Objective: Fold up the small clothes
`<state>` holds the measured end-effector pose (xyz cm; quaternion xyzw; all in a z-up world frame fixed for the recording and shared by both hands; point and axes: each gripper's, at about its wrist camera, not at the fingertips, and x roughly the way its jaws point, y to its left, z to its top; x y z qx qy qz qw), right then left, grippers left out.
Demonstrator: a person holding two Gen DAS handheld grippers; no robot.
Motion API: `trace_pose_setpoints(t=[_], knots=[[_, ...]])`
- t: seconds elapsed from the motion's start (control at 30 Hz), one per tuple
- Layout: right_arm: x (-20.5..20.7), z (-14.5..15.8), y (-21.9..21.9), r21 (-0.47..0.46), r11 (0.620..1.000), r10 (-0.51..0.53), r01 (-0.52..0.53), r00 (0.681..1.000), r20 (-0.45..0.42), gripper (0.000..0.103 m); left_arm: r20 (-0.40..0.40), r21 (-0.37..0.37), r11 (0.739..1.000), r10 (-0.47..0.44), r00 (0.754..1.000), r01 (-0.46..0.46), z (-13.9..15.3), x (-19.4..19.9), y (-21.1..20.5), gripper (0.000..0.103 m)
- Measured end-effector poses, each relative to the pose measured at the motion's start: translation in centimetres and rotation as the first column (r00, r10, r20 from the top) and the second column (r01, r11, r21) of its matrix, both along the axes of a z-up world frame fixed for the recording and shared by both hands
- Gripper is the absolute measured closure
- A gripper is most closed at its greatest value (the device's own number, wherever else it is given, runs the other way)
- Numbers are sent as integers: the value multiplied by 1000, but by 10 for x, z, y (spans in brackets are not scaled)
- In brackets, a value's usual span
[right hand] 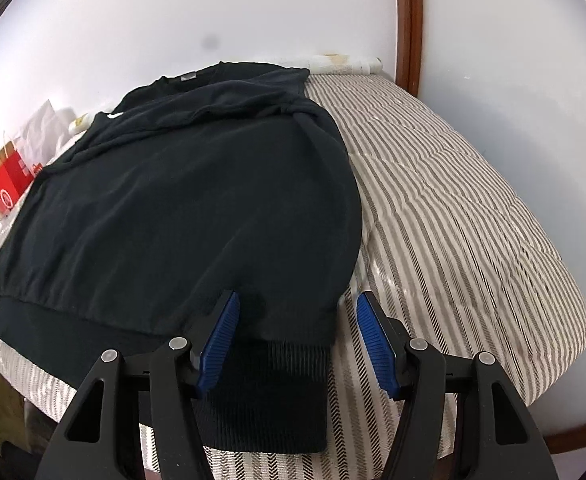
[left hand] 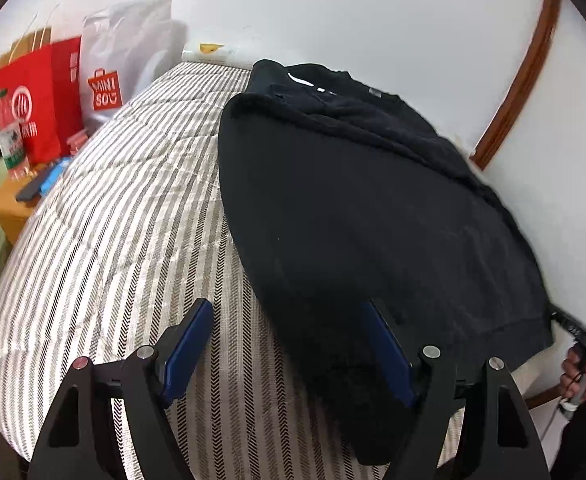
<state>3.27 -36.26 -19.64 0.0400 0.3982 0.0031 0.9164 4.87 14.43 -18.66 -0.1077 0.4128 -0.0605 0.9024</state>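
We're hovering over the near hem of the black sweatshirt (right hand: pixel 181 208), which lies spread on the striped bedcover (right hand: pixel 453 208), sleeves already tucked in across the chest. Our right gripper (right hand: pixel 297 340) has its blue pads apart, straddling the ribbed hem corner with cloth between them but nothing pinched yet. Our left gripper (left hand: pixel 289 344) stands wider open at the other hem corner, one finger over the fabric edge, one over bare bedcover. It's hard to say whether either pad brushes the cloth; the black swallows detail.

To do this well, we should sink both sets of tips until they catch the full thickness of the ribbing, close together, then lift evenly and carry the hem toward the collar (right hand: pixel 185 76) so the fold stays square and the tucked sleeves don't slide.
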Motion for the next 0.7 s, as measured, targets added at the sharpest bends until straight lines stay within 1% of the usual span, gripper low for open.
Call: trace_pose_setpoints(t=[0.07,0.13,0.23,0.37,0.43,0.5,0.53,0.6,0.63,0.7], knots=[[-1,-2,0,14,1000,-13,12,1000,15,43,7,45,999,6,1000,-6,-1,0,-5,29],[1,-3,-3,30,999,-29,28,999,23,43,19,89,996,16,1000,-17,-1,0,-10,31],[9,-4,1,-4,999,-38,38,999,25,44,35,130,991,18,999,-22,-2,-4,-15,32],[15,-4,6,-27,999,-41,42,999,27,45,38,134,990,28,999,-33,-1,-3,-16,32],[17,-3,5,-14,999,-45,45,999,15,45,43,168,985,28,999,-35,-2,-3,-20,32],[19,-2,6,-13,999,-41,41,999,-1,45,45,183,982,26,999,-34,-3,-5,-23,32],[21,-2,5,-13,999,-38,37,999,-8,46,45,183,983,27,999,-34,-3,-5,-24,32],[19,0,7,-14,1000,-16,15,1000,-25,56,45,159,987,23,999,-30,-2,-7,-23,32],[17,1,8,-12,1000,-1,1,1000,-29,57,49,136,990,18,999,-24,-1,-10,-22,32],[13,1,8,-5,1000,-1,1,1000,-21,57,55,124,992,14,998,-21,-2,-12,-23,32]])
